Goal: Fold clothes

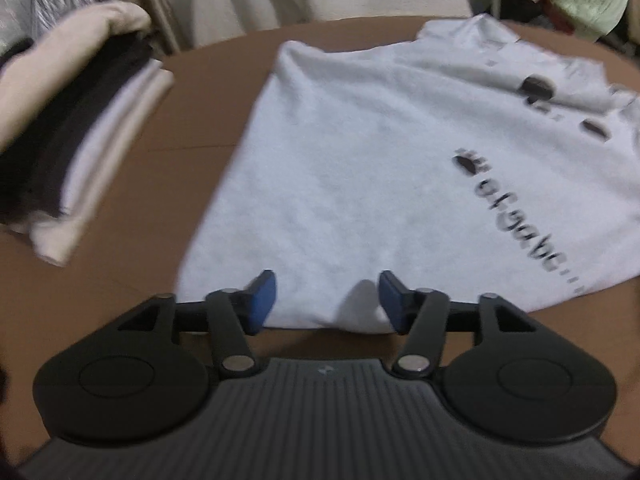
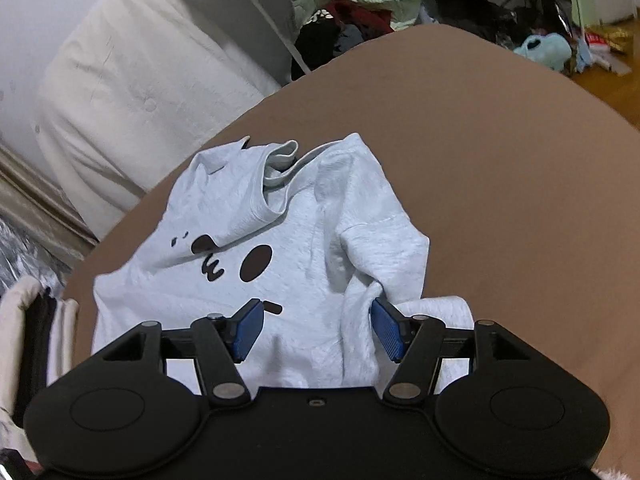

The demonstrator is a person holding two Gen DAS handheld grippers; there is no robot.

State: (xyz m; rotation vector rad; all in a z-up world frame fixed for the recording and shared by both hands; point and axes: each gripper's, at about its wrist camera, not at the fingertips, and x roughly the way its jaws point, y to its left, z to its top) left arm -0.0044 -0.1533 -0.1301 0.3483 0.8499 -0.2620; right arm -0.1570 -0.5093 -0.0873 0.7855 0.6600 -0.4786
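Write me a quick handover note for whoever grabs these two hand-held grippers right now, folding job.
Left hand-held gripper: open, at the near hem of the light grey printed T-shirt, holding nothing.
Right hand-held gripper: open, over the shirt's bunched sleeve, holding nothing.
The shirt lies on the round brown table, one side folded in, collar rumpled.
Done: a stack of folded cream, black and white clothes sits at the table's left.
Left: finish folding this shirt and add it to the stack.

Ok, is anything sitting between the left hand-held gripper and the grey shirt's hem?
Nothing visible. The left hand-held gripper is open right at the near hem of the grey shirt, with only the cloth between its blue pads. The folded stack sits off to the left on the table.
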